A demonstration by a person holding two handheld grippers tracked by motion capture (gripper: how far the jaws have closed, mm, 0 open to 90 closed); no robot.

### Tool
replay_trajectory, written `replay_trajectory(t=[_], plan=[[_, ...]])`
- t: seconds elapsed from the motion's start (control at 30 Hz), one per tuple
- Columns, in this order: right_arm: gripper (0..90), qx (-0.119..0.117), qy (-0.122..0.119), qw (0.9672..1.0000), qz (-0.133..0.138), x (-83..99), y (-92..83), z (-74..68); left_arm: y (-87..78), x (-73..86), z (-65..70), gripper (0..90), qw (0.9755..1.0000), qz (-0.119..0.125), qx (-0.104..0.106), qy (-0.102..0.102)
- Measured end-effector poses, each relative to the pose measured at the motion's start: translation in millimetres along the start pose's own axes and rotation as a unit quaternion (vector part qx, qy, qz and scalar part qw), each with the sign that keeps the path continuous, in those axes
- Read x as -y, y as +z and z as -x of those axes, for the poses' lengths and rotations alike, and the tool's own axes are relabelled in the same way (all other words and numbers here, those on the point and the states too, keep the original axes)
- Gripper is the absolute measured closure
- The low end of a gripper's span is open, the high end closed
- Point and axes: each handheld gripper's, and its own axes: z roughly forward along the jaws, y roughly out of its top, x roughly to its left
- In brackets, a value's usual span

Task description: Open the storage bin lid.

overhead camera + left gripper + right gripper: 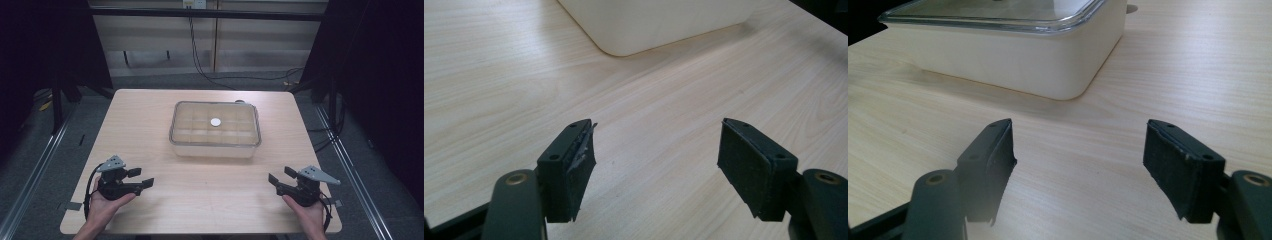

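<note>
A cream box [215,145] with a clear lid [216,123] sits in the middle of the wooden table [150,110]; a small round white knob [215,122] shows at the lid's centre. My left gripper [141,178] rests near the front left of the table, open, with only bare wood between its jaws [654,160]. Near the front right my right gripper [279,177] is open too, nothing between its jaws [1078,157]. The box's corner [624,35] lies ahead of the left gripper, and the box [1013,55] with its lid [998,12] stands ahead of the right one.
Dark curtains hang at both sides. Cables [200,65] run across the floor behind the table. Metal rails [40,160] line the floor on the left and on the right [350,165]. A hand holds each gripper at the table's front edge.
</note>
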Motion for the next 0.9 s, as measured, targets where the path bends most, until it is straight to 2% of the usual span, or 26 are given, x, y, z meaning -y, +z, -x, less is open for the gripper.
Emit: replay_trajectory(t=[0.1, 0.17, 0.2, 0.27, 0.37, 0.47, 0.53, 0.6, 0.7, 0.83, 0.9], plan=[[28.7, -0.003, -0.006, 1.0, 0.0, -0.3, 1.7, -1.4, 1.8, -0.8, -0.6, 31.7, 1.0, -0.004, 0.002, 0.002], [30.3, 0.006, -0.031, 0.9992, -0.022, -0.3, 2.9, -5.5, 3.0, -0.5, -1.0, 31.6, 0.9999, -0.009, 0.0, 0.008], [30.0, -0.015, -0.022, 0.9993, -0.027, -0.4, 3.4, -6.0, 3.2, -0.3, -1.3, 31.6, 0.9999, -0.011, 0.003, 0.009], [29.8, -0.036, -0.015, 0.9989, -0.026, -1.6, 2.3, -7.1, 2.0, -0.5, -0.9, 31.5, 0.9999, -0.011, 0.005, 0.009], [30.7, -0.047, -0.012, 0.9986, -0.02, -4.2, -1.1, -8.8, 0.8, -0.8, 0.8, 31.1, 0.9999, -0.008, 0.007, 0.014], [32.9, -0.045, -0.018, 0.9988, -0.013, -7.7, -3.5, -10.7, 0.8, -3.8, 1.7, 29.6, 0.9999, 0.003, 0.011, 0.008], [32.3, -0.04, -0.022, 0.9989, -0.013, -9.9, -3.5, -12.1, 1.8, -6.3, 1.0, 28.5, 0.9999, 0.006, 0.009, 0.011], [31.7, -0.042, -0.015, 0.9988, -0.021, -12.5, -1.5, -11.9, 3.9, -9.7, 0.7, 28.5, 0.9998, 0.002, -0.009, 0.019], [30.0, -0.051, -0.007, 0.9984, -0.023, -18.6, 0.4, -11.9, 4.2, -15.6, -0.8, 30.0, 0.9999, 0.006, -0.003, 0.012], [30.1, -0.054, -0.008, 0.9984, -0.012, -26.5, 3.2, -12.4, 3.7, -21.1, -1.4, 30.4, 0.9998, 0.013, -0.004, 0.014], [30.3, -0.057, -0.014, 0.9981, -0.017, -34.6, 8.8, -14.8, 5.7, -24.6, -2.5, 30.8, 0.9999, 0.007, 0.0, 0.013]])
